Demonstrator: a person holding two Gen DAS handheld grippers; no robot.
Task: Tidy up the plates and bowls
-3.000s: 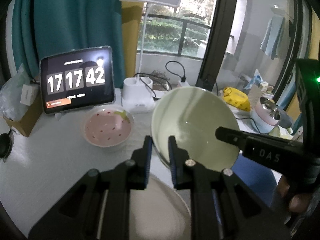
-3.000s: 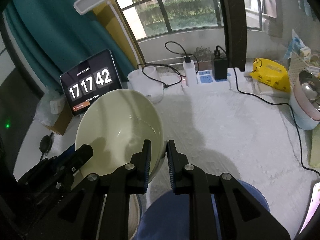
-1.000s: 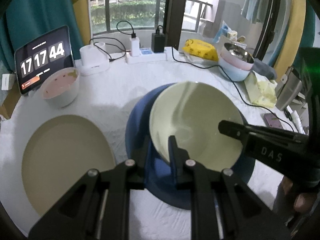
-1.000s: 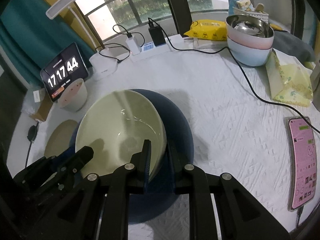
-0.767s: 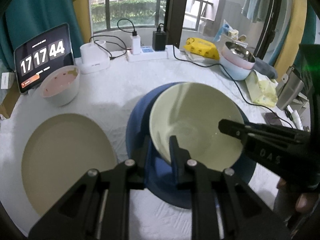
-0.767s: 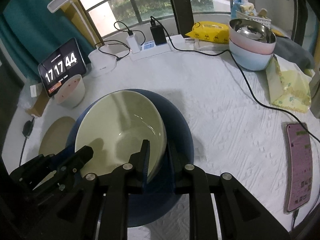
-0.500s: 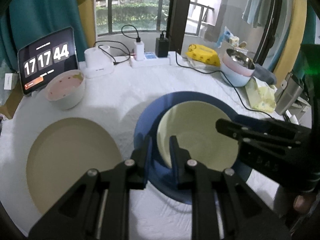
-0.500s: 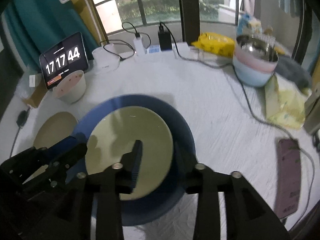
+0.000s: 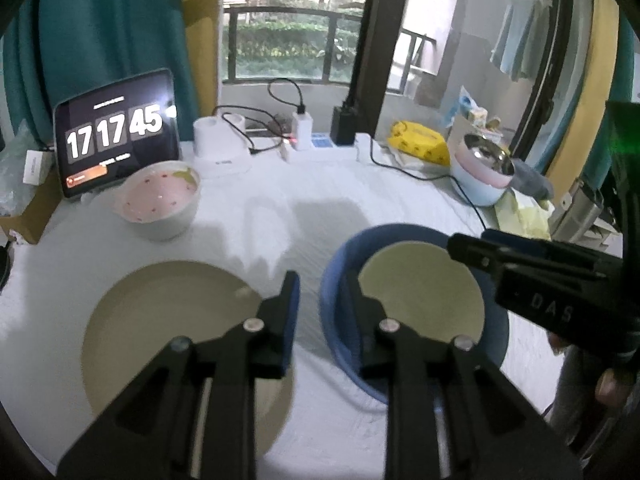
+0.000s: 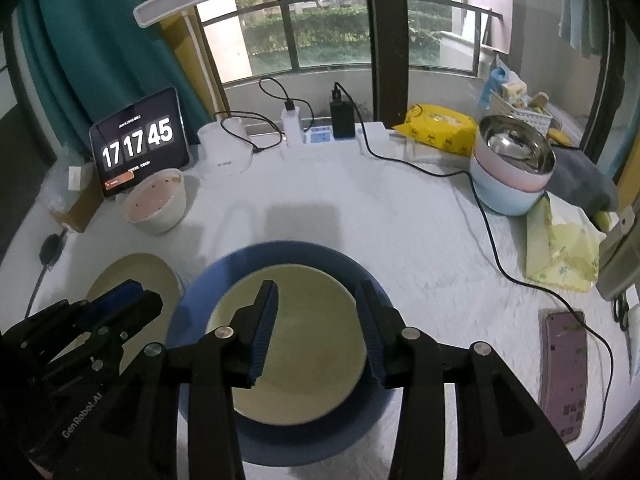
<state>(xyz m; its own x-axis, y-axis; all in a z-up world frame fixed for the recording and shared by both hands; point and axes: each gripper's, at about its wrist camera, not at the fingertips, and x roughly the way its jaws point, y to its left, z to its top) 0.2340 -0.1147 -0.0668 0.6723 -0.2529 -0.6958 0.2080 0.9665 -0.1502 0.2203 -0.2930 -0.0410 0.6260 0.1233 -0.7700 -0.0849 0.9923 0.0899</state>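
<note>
Pale green bowl (image 10: 296, 336) sits flat inside the big blue plate (image 10: 200, 312), right at the near middle of the white tablecloth (image 10: 360, 224). Both tools are off it! The right gripper (image 10: 316, 328) hangs directly above the bowl with its jaws spread wide, nothing between them, one finger over each side of the green rim. From the left wrist view, the left gripper (image 9: 322, 312) is released too, jaws parted and gripping nothing; its left finger (image 9: 286, 308) lies over the edge of the beige plate (image 9: 160, 312), its right finger over the blue plate's (image 9: 332, 300) near-left rim beside the green bowl (image 9: 420, 292). That beige plate (image 10: 132, 276) lies flat on the cloth just left of the blue one, apart from it.

Further back on the left, the pink strawberry-pattern bowl (image 10: 154, 200) stands upright, just in front of the tablet clock (image 10: 140, 144) reading 17 17 45. A white lamp base (image 10: 224, 152) sits beside the tablet, then a power strip (image 10: 320, 140) with chargers plugged in. On the right, a steel-lined pink and blue bowl stack (image 10: 512, 176), a yellow packet (image 10: 440, 128) behind it, a yellow-green tissue pack (image 10: 560, 248) and a pink phone (image 10: 564, 372) lying flat near the edge.
</note>
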